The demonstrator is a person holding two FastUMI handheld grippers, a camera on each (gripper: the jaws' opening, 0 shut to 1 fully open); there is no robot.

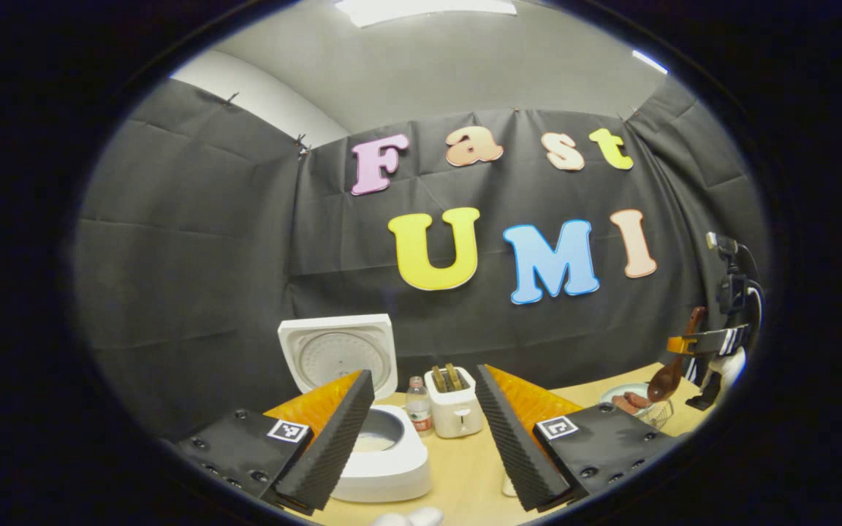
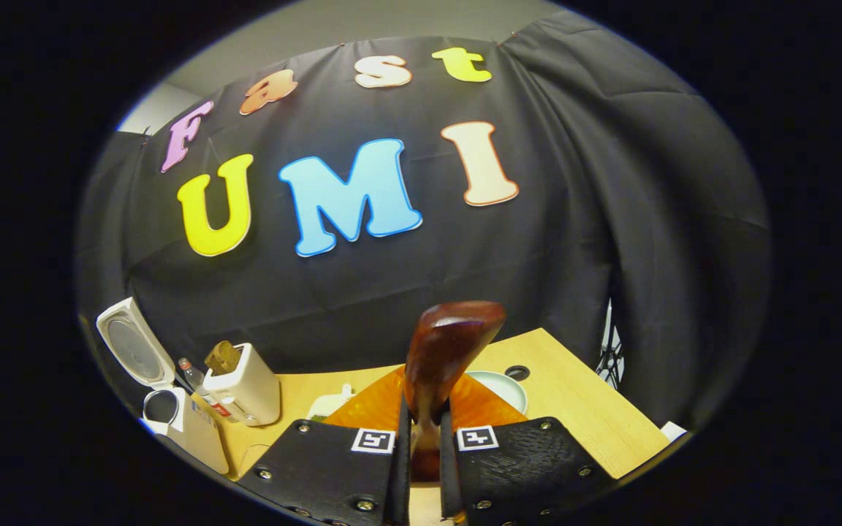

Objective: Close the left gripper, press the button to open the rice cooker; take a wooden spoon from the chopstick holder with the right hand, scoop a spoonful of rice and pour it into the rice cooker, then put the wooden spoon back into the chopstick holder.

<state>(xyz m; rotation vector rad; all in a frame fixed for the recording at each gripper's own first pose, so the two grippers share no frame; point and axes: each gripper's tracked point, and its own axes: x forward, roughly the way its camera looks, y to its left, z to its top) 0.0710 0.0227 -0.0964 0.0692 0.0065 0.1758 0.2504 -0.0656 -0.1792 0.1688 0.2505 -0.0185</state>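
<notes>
The wooden spoon [image 2: 450, 351] is clamped by its handle in the right hand-held gripper [image 2: 425, 446], bowl raised ahead for scooping. The left hand-held gripper [image 1: 421, 438] is held apart before the rice cooker [image 1: 381, 446], whose lid is already up.

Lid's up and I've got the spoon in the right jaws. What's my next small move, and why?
Probably lower the wooden spoon toward the rice supply to scoop. The rice cooker already stands open with its lid raised, and the right gripper is clamped on the spoon's handle, bowl up in the air. Whether the spoon carries rice I cannot tell.
</notes>
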